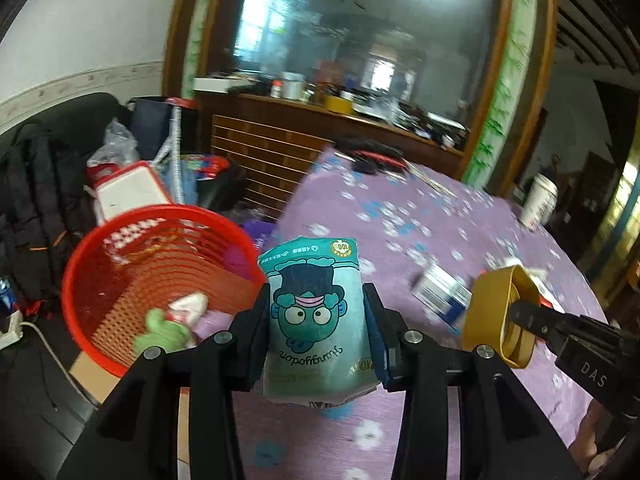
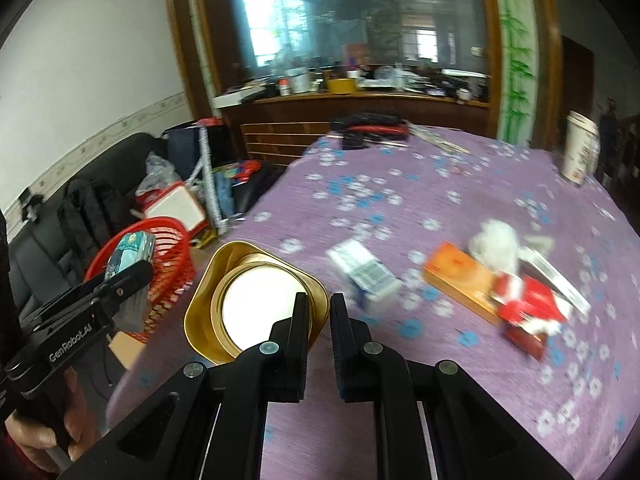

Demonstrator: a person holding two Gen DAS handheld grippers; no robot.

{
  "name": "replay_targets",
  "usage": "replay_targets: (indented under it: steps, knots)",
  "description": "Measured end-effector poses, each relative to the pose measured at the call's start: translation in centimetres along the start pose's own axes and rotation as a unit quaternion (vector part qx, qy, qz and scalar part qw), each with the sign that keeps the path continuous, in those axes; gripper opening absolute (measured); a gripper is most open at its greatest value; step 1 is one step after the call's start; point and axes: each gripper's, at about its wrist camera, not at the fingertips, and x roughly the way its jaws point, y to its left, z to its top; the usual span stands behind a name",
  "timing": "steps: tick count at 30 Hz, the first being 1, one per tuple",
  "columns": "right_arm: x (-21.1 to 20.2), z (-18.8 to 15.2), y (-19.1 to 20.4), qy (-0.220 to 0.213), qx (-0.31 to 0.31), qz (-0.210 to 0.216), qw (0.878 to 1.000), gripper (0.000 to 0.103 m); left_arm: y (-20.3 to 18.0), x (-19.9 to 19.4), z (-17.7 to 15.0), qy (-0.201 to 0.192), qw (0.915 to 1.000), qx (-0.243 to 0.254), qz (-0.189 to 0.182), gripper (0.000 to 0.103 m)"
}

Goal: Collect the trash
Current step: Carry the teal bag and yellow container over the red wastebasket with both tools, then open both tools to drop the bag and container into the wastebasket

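My left gripper (image 1: 316, 292) is shut on a teal tissue pack (image 1: 316, 312) with a cartoon face, held upright just right of the red mesh basket (image 1: 120, 264). The basket stands on the floor beside the table and holds a green scrap and crumpled paper. My right gripper (image 2: 320, 300) is shut on the rim of a gold tin (image 2: 204, 292) with a white inside, held over the table's left edge. In the left wrist view the right gripper (image 1: 520, 308) and the gold tin (image 1: 496, 312) hang at the right. The right wrist view shows the left gripper (image 2: 132, 268) by the red basket (image 2: 168, 248).
On the purple flowered tablecloth (image 2: 400, 184) lie a blue-and-white box (image 2: 364, 276), an orange box (image 2: 460, 276), a red packet (image 2: 528, 308) and a white tissue wad (image 2: 496, 244). A paper cup (image 2: 578, 148) stands at the far right. Bags and clutter crowd the floor behind the basket.
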Motion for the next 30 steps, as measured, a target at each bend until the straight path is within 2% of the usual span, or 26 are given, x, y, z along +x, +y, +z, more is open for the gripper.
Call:
replay_targets:
  steps: [5, 11, 20, 21, 23, 24, 25, 30]
  knots:
    - [2.0, 2.1, 4.3, 0.004, -0.034, 0.024, 0.999, 0.011, 4.4, -0.7, 1.4, -0.014, 0.9991, -0.028, 0.030, 0.041]
    - [5.0, 3.7, 8.8, 0.022, -0.059, 0.053, 0.997, 0.011, 9.3, -0.6, 1.7, -0.011, 0.9970, -0.053, 0.055, 0.041]
    - [10.0, 5.7, 13.9, 0.050, -0.075, 0.082, 0.993, 0.011, 13.1, 0.8, 1.7, -0.001, 0.9939, -0.077, 0.079, 0.043]
    - [10.6, 5.9, 14.4, 0.053, -0.075, 0.087, 0.992, 0.013, 13.3, 0.9, 1.7, -0.002, 0.9932, -0.076, 0.088, 0.045]
    - [11.2, 6.3, 14.8, 0.055, -0.075, 0.096, 0.991, 0.018, 13.7, 1.1, 1.8, -0.003, 0.9918, -0.084, 0.096, 0.061]
    - [11.3, 6.4, 14.7, 0.054, -0.072, 0.095, 0.991, 0.032, 14.0, 1.0, 1.9, -0.005, 0.9910, -0.093, 0.096, 0.063]
    - [11.0, 6.4, 14.4, 0.045, -0.069, 0.093, 0.992, 0.039, 14.2, 1.0, 1.9, -0.006, 0.9907, -0.097, 0.095, 0.064]
    - [9.5, 6.1, 11.5, 0.029, -0.054, 0.078, 0.995, 0.040, 13.7, 1.0, 1.8, -0.005, 0.9916, -0.092, 0.091, 0.065]
